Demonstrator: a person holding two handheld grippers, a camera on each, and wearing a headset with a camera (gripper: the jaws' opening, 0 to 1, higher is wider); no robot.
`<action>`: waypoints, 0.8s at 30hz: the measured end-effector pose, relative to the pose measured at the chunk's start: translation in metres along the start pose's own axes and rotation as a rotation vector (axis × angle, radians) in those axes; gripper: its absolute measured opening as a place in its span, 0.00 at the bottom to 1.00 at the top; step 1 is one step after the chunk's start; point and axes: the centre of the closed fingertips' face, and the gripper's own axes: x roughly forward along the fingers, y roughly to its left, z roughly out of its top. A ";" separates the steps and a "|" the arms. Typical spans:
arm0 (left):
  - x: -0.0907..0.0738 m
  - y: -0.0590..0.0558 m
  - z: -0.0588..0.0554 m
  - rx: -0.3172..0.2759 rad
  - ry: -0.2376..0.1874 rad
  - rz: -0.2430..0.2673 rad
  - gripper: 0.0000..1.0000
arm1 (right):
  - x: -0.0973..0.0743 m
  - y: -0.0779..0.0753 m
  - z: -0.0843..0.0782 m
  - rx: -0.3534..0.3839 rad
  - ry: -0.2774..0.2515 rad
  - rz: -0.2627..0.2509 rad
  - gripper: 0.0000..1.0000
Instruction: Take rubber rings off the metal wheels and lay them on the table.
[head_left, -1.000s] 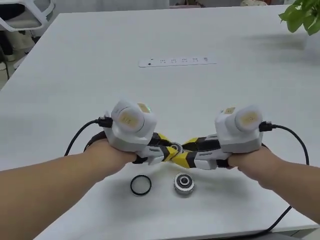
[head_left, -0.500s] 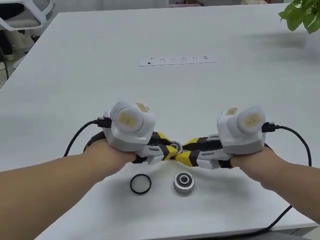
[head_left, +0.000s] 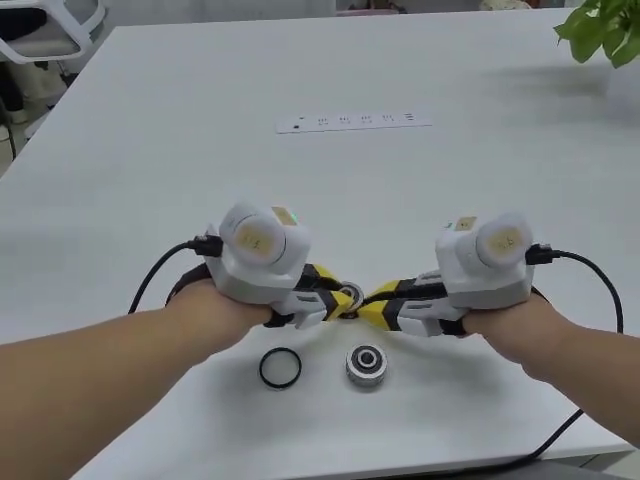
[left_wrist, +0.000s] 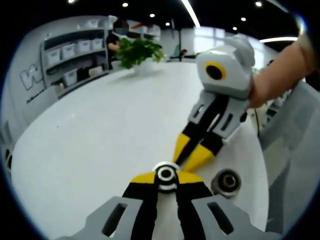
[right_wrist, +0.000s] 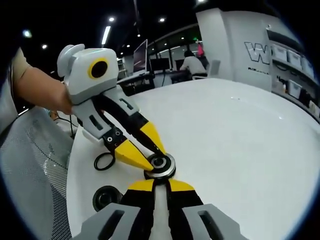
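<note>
Low in the centre of the head view, the left gripper (head_left: 335, 302) and the right gripper (head_left: 368, 298) meet tip to tip over the white worktop (head_left: 420, 200), with a small silver metal wheel (head_left: 349, 296) between them. The left gripper view shows its yellow fingers (left_wrist: 145, 178) closed on that wheel, clamping it by the sides. The right gripper view has its own yellow fingers (right_wrist: 142, 186) pressed together, tips against the near rim of the wheel. Whether they have the rubber nipped between them is too small to tell

Little has changed since a second ago. The right gripper has slid a touch toward the right edge of the frame and lower, the left one has stayed put, and the wheel has not left the clamp. I read that as the start of a pull, with this wheel's ring not yet off

Just below the grippers, a loose black rubber ring (head_left: 280, 368) lies flat on the worktop. To its right, near but apart, sits a second metal wheel (head_left: 366, 364) with a dark band round it, probably a ring still to be removed. Both lie where they lay before. So one ring appears done, one is in hand, and one seems to wait
</note>
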 end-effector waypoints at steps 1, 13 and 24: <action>0.000 0.000 0.000 0.001 0.000 0.000 0.14 | 0.000 0.000 0.000 0.003 -0.001 -0.001 0.04; 0.001 0.000 0.000 0.012 0.005 0.003 0.13 | -0.002 -0.005 -0.001 0.053 -0.006 -0.020 0.00; 0.000 0.001 0.000 0.010 0.012 0.014 0.13 | -0.005 -0.006 0.001 0.073 -0.011 -0.036 0.00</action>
